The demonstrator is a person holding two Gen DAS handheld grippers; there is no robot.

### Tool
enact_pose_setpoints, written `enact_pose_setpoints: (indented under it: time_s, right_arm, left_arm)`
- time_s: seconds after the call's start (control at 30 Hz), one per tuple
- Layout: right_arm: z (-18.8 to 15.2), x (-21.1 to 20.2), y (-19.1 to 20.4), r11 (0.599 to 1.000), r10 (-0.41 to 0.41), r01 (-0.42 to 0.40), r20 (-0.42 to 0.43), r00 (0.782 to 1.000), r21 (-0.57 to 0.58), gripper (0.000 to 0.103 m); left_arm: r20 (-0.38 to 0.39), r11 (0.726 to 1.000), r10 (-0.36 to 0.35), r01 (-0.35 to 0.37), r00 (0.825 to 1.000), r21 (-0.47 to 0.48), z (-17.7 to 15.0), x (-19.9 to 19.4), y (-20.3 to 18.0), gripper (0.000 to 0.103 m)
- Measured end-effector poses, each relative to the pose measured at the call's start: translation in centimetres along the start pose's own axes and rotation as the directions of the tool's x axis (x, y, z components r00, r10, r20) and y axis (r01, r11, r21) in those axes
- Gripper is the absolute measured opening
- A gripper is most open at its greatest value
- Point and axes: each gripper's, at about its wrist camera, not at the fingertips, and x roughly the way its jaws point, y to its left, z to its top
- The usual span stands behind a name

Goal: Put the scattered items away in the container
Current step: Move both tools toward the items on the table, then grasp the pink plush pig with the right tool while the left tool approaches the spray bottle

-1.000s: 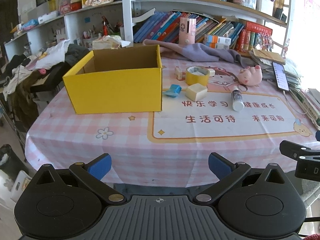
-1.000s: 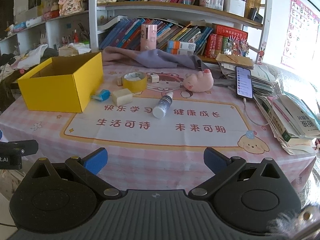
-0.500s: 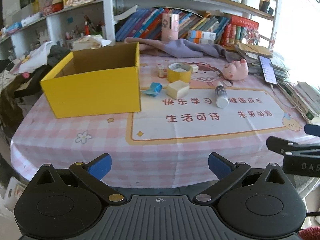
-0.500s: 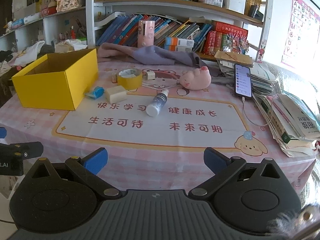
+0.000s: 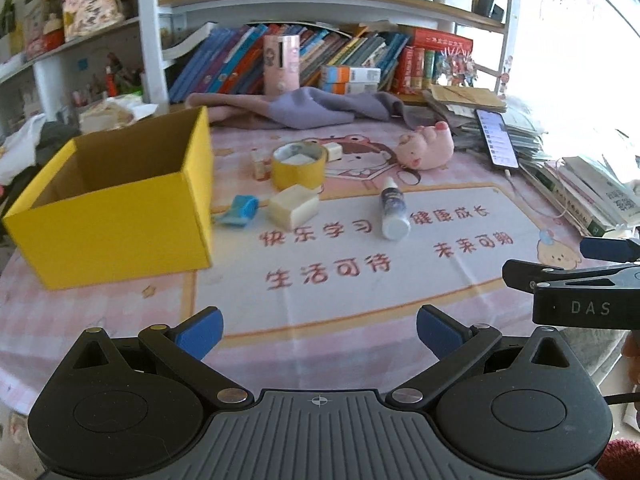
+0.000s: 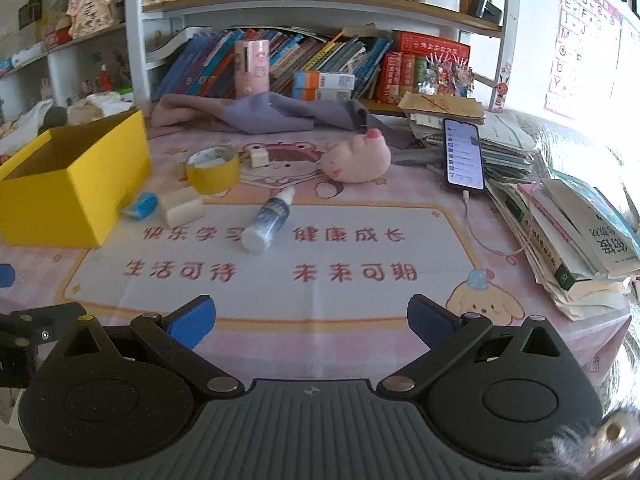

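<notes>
An open yellow box (image 5: 116,200) (image 6: 68,184) stands at the table's left. Beside it lie a small blue item (image 5: 240,210) (image 6: 142,205), a cream block (image 5: 294,206) (image 6: 182,206), a yellow tape roll (image 5: 298,166) (image 6: 214,170), a white bottle on its side (image 5: 392,208) (image 6: 268,220), a pink pig toy (image 5: 426,146) (image 6: 358,158) and small cubes (image 6: 258,157). My left gripper (image 5: 318,330) is open and empty over the table's front edge. My right gripper (image 6: 310,320) is open and empty, further right.
A phone (image 6: 464,154) lies on a stack of books and papers (image 6: 568,220) at the right. A purple cloth (image 5: 312,110) lies at the back, before bookshelves (image 6: 320,64). The other gripper's body (image 5: 580,284) shows at the right of the left wrist view.
Both grippers have moved forward toward the table, so the items look larger. The left view has swung right, putting the box further left. Both stay open.
</notes>
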Motion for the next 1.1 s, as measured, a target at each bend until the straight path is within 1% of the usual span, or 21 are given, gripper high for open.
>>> enact_pose_setpoints:
  time_s: [0.23,0.43,0.6,0.73,0.8,0.87,0.97,1.1]
  right_arm:
    - [2.2,3.8,-2.6,1.0,-0.011,0.011,-0.03,0.999,-0.001,0.103]
    - [4.9,7.5,-5.8,1.0,-0.005,0.004,-0.058,0.998,-0.011,0.103]
    - [7.2,10.7,-8.0,0.999,0.031,-0.033,-0.079,0.996,-0.034,0.103]
    - [9.1,13.2,-9.4,0.996,0.064,-0.068,-0.08,0.995,-0.056,0.103]
    - [10.0,14.4,-10.0,0.994,0.082,-0.087,-0.077,0.994,-0.067,0.103]
    - [10.9,15.7,-10.6,0.992,0.095,-0.101,-0.077,0.992,-0.071,0.103]
    - [12.2,17.8,-11.5,0.989,0.121,-0.128,-0.084,0.989,-0.076,0.103]
    - [13.7,20.8,-12.1,0.981,0.157,-0.166,-0.093,0.983,-0.101,0.103]
  left_arm:
    - [-0.022,0.999,-0.034,0.034,0.999,0.019,3.0,4.5,-2.3,0.103]
    - [-0.052,0.999,-0.045,0.046,0.998,0.016,5.6,7.9,-4.6,0.103]
    - [-0.059,0.999,-0.034,0.033,0.998,-0.007,7.7,10.3,-6.2,0.103]
    - [-0.062,0.999,0.034,-0.035,0.998,-0.016,9.2,12.1,-7.4,0.103]
    - [-0.071,0.998,0.049,-0.051,0.996,-0.026,9.9,12.9,-7.7,0.103]
    - [-0.082,0.998,0.049,-0.051,0.995,-0.03,10.5,13.6,-8.0,0.103]
    - [-0.092,0.999,0.023,-0.025,0.996,-0.025,11.2,14.9,-8.5,0.103]
    - [-0.138,0.999,0.021,-0.026,0.99,-0.04,11.8,16.9,-8.7,0.103]
